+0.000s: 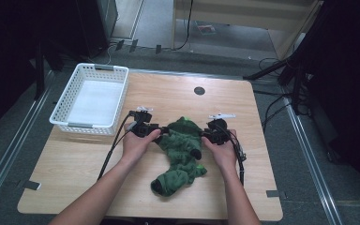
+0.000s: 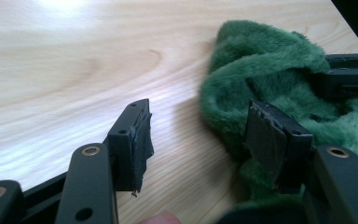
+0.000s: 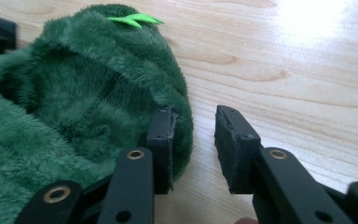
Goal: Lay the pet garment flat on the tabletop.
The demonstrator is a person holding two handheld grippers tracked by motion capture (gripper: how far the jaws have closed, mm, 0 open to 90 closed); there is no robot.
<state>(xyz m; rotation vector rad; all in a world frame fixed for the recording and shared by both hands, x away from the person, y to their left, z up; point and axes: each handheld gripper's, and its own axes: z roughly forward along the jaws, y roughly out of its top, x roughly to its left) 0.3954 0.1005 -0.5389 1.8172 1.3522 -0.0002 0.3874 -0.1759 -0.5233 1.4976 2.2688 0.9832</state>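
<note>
**A:** So how far along was this one? Starting close in, the left tool [image 2: 193, 140] had its jaws standing fairly wide with bare desk [image 2: 74, 70] showing between the pads. The green plush garment [image 2: 265, 70] sat just off its right jaw, brushing the outside of that jaw at most, and nothing was pinched.

**B:** Same story on the other side. The right tool [image 3: 193, 144] was parted more narrowly, and there was only wood grain in the gap. The fleece bulged up against the outer face of its left jaw, so it was touching but not gripped. You could spot a little lime-green tag [image 3: 134, 19] on top of the fabric, further ahead of that tool.

**A:** From the high view both hands flanked the garment, one tool on each side of its upper end, and the thing lay crumpled on the desk between them, with the rest trailing back toward the person.

**B:** So not folded and not flattened, I'd say. It looked like a loose heap with nobody holding it.

**A:** And the white basket [image 1: 90, 100] was way out past the left tool, well apart from the garment. It looked empty to me.

**B:** My guess is that pretty much everything was left: grab it, tidy it, then maybe drop it in the basket.
</note>
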